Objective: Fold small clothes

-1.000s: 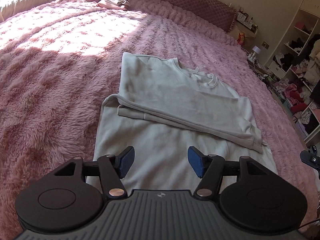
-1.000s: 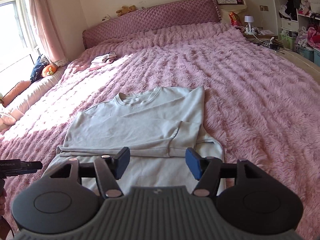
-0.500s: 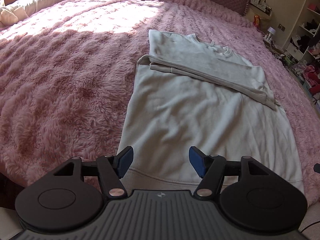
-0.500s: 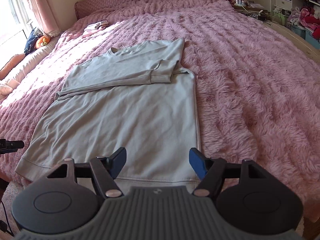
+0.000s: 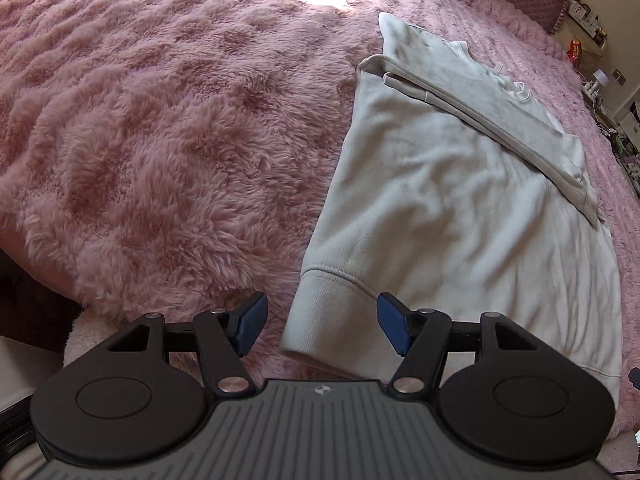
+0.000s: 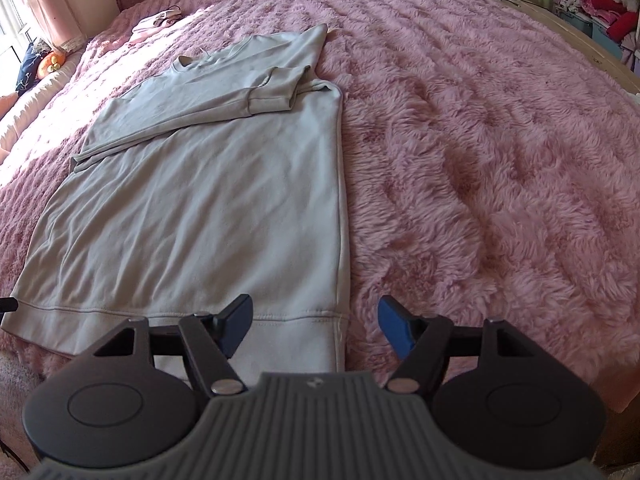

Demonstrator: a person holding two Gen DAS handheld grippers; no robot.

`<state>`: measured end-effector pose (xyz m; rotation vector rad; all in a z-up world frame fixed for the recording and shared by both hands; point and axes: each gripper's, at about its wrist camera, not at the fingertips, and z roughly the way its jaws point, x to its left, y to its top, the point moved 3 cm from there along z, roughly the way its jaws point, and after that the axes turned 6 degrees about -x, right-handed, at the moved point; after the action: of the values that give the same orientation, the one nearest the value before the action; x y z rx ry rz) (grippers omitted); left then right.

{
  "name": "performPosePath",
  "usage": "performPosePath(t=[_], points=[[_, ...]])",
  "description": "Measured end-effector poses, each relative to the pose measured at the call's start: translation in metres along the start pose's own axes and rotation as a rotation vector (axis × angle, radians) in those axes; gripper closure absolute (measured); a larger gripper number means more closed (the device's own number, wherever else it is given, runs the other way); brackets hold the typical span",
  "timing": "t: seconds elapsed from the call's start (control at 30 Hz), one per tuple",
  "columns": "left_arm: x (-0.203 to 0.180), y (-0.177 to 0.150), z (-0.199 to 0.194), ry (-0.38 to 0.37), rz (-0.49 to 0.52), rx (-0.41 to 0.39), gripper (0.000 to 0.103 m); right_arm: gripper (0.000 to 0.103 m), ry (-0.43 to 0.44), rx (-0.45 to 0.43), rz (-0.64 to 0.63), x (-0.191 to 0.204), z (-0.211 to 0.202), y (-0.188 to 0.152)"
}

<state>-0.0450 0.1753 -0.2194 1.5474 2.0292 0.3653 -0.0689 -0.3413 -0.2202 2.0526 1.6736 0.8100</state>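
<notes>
A pale grey sweatshirt (image 5: 448,200) lies flat on the pink furry bedspread, sleeves folded across its chest, its ribbed hem toward me. In the left wrist view, my left gripper (image 5: 318,326) hovers open over the hem's left corner (image 5: 316,320), which lies between the blue pads without touching them. The right wrist view shows the sweatshirt (image 6: 208,200) from the other side. My right gripper (image 6: 314,326) stands open over the hem's right corner (image 6: 320,332), pads apart from the cloth.
The bedspread (image 6: 500,160) spreads wide to the right and far side. A small folded pink garment (image 6: 158,22) lies near the headboard. Pillows and an orange toy (image 6: 50,62) sit at the far left. Cluttered shelves (image 6: 600,4) stand beyond the bed's right edge.
Both grippers have drawn back from the sweatshirt's chest toward its hem and sunk lower, tilting down. Each now sits over a hem corner. Both stay open.
</notes>
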Motion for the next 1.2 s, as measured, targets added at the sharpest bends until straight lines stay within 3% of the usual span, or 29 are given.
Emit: performPosePath(t=[0.23,0.43,0.53,0.63,0.8,0.83,0.93,1.0,1.07,1.2], points=[[0.010,-0.006,0.010,-0.112,-0.143,0.058,0.032,0.037,0.006,0.047,-0.011,-0.001,0.011,-0.003],[0.012,-0.004,0.019,-0.145,-0.159,0.095,0.032,0.038,0.032,0.071,-0.006,0.001,0.014,-0.003],[0.017,-0.003,0.021,-0.178,-0.187,0.103,0.032,0.047,0.056,0.123,0.014,0.001,0.019,-0.008],[0.025,-0.004,0.021,-0.223,-0.228,0.106,0.032,0.048,0.069,0.162,0.029,0.002,0.023,-0.013],[0.036,-0.004,0.023,-0.297,-0.303,0.113,0.032,0.055,0.075,0.169,0.057,0.003,0.023,-0.018],[0.037,-0.004,0.023,-0.318,-0.317,0.115,0.034,0.060,0.081,0.169,0.068,0.002,0.023,-0.017],[0.040,-0.006,0.026,-0.411,-0.360,0.148,0.042,0.063,0.096,0.170,0.095,0.000,0.021,-0.016],[0.041,-0.007,0.030,-0.421,-0.359,0.165,0.051,0.063,0.101,0.171,0.117,-0.004,0.020,-0.015],[0.045,-0.008,0.035,-0.412,-0.376,0.171,0.054,0.045,0.083,0.179,0.153,-0.009,0.023,-0.015],[0.055,-0.009,0.040,-0.436,-0.457,0.186,0.057,0.048,0.099,0.203,0.208,-0.014,0.031,-0.018]])
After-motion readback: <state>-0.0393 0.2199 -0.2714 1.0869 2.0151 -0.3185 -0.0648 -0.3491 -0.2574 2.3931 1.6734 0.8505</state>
